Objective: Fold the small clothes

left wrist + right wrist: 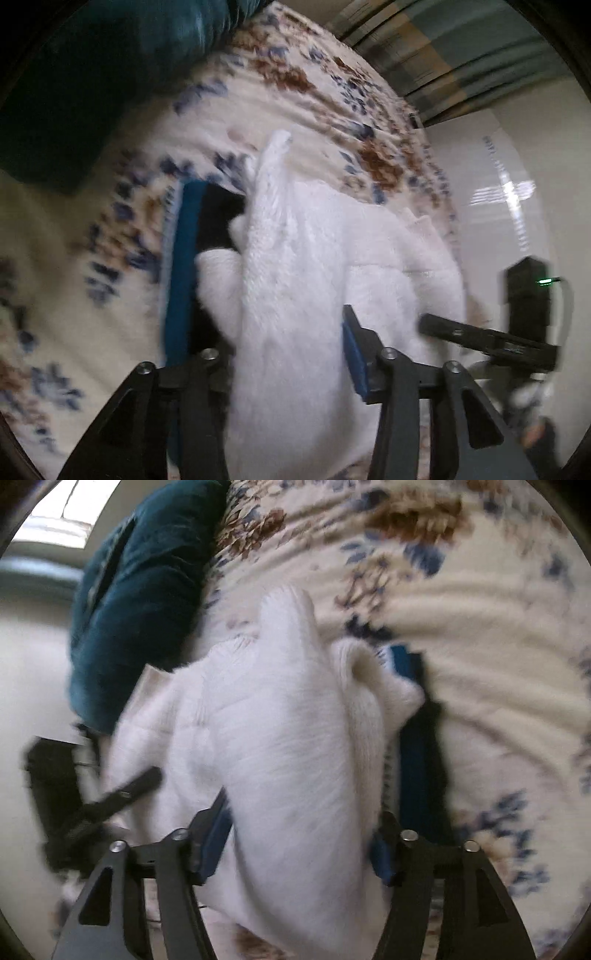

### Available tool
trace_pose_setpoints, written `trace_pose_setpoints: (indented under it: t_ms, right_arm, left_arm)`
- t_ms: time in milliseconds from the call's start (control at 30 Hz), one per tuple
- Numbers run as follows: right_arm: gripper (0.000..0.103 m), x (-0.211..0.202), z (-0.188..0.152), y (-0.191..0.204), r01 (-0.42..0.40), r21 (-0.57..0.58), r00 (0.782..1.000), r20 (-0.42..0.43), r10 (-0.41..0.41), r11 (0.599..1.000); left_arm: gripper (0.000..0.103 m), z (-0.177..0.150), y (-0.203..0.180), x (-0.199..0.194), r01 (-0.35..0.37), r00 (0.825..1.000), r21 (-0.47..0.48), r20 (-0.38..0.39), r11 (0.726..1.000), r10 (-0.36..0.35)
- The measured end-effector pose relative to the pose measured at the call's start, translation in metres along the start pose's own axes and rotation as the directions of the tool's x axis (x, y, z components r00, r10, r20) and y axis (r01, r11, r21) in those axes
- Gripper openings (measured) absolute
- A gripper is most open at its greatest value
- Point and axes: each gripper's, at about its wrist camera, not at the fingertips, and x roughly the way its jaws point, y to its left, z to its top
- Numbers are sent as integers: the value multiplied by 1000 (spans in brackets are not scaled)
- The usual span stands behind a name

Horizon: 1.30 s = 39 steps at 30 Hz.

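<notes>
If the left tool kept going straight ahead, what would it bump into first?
The white fluffy garment: it already fills the gap in the left tool. Beyond it lies the flowery blanket, probably next.

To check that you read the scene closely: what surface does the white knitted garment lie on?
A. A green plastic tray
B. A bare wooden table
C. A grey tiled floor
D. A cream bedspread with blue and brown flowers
D: in both wrist views the white knitted garment rests on a cream bedspread printed with blue and brown flowers, next to a dark teal cushion.
</notes>
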Motion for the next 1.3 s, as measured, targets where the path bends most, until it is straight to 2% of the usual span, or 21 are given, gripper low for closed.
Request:
trace_pose_setpoints:
  t_ms: [67, 100, 133, 167, 233, 300, 500, 600, 833, 900, 1033, 1100, 1133, 1300]
  right_arm:
    - [85, -15, -13, 12, 138, -36, 989, 56, -136, 990]
    - [89, -20, -18, 17, 193, -48, 979, 84, -188, 980]
    - [99, -24, -27, 23, 263, -62, 960, 112, -255, 963]
    - [103, -28, -35, 28, 319, -69, 942, 134, -308, 945]
    - [103, -35, -56, 37, 407, -79, 904, 175, -389, 910]
    - [103, -41, -74, 42, 454, -65, 879, 198, -434, 889]
    - [103, -75, -123, 59, 513, -23, 832, 258, -491, 858]
    - [103, -111, -147, 72, 530, 1, 807, 306, -505, 848]
    - [103, -222, -221, 115, 551, 32, 748, 424, -510, 834]
    - [103, -255, -249, 130, 558, 33, 731, 454, -510, 829]
    - [103, -314, -301, 155, 566, 39, 694, 517, -501, 824]
    - [103, -338, -322, 165, 563, 46, 682, 539, -495, 825]
    - [103, -355, -337, 172, 557, 46, 676, 555, -485, 829]
    - [103, -413, -391, 198, 554, 42, 638, 621, -456, 831]
  left_arm:
    - [58, -8, -10, -10, -92, 995, 48, 47, 995, 90]
    - [63, -10, -13, -12, -116, 991, 63, 76, 991, 111]
    - [79, -16, -18, -18, -147, 983, 86, 120, 985, 136]
    - [102, -19, -20, -21, -173, 977, 94, 140, 980, 159]
    - [103, -27, -26, -26, -248, 960, 96, 159, 964, 231]
    - [103, -33, -30, -28, -300, 946, 87, 158, 950, 284]
    - [103, -65, -56, -55, -402, 909, 81, 158, 912, 387]
    - [103, -87, -82, -87, -458, 878, 89, 201, 885, 434]
    - [103, -138, -144, -175, -476, 853, 95, 290, 874, 433]
    - [103, -156, -162, -204, -466, 852, 106, 321, 878, 414]
    - [103, -192, -196, -254, -478, 839, 134, 364, 868, 406]
    - [103, -206, -208, -274, -474, 837, 143, 379, 869, 394]
    - [103, -216, -216, -289, -487, 826, 141, 396, 862, 402]
    - [103, -251, -240, -340, -488, 804, 120, 447, 864, 392]
